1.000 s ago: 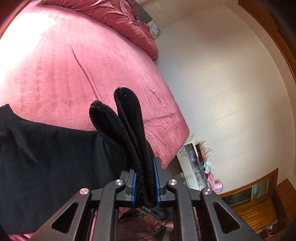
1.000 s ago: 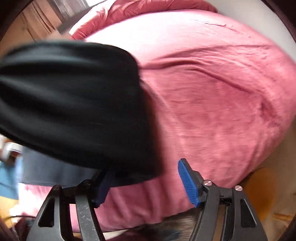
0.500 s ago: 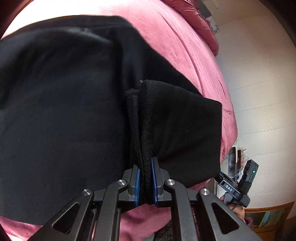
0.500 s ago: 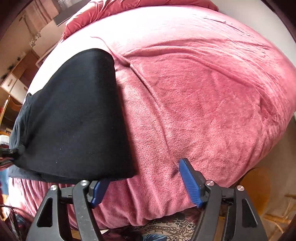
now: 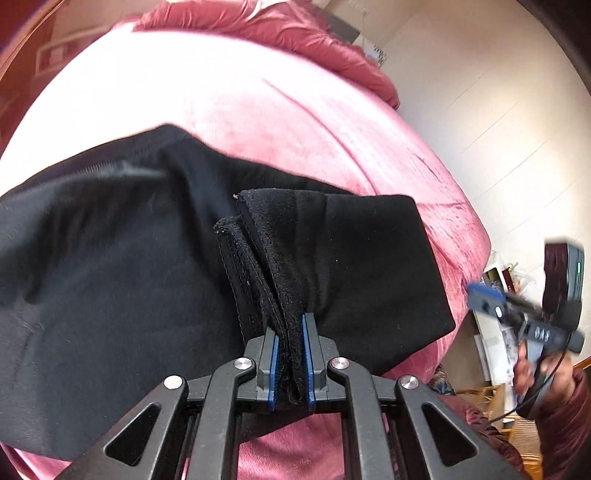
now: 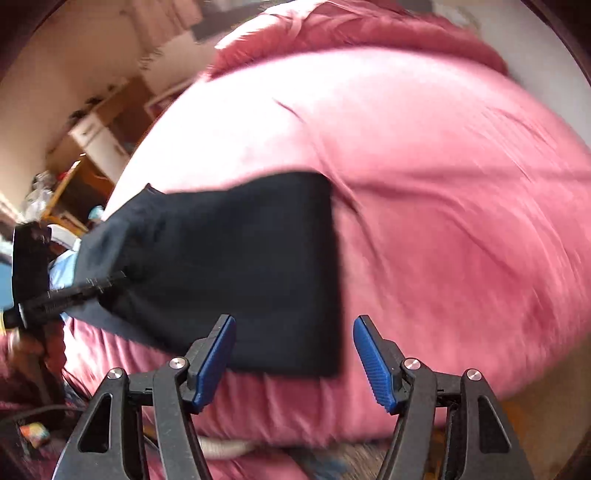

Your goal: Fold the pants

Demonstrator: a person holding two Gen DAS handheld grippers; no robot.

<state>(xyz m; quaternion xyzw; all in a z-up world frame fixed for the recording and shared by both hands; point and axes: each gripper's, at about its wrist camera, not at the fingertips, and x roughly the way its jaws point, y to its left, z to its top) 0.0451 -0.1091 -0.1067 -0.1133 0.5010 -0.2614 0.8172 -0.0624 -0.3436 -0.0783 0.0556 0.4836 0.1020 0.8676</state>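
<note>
Black pants, soft and matte with a napped finish, lie folded across a bed covered in a plush pink blanket. The left gripper is pressed together on a thick bunch of hem layers, stitched edges standing up in ridges between its blue ribbed pads. In the left wrist view the cloth spreads wide to the left and ends in a squared fold at right, near the mattress edge. A rumpled pink duvet is heaped at the far end, beside a pale wall. That view also shows the right gripper from outside, blurred, held in a hand with a maroon sleeve. The right wrist view shows the right gripper with nothing between its blue pads as the jaws close, above the near edge of the pants, a dark rectangle. Wooden furniture stands at left.
</note>
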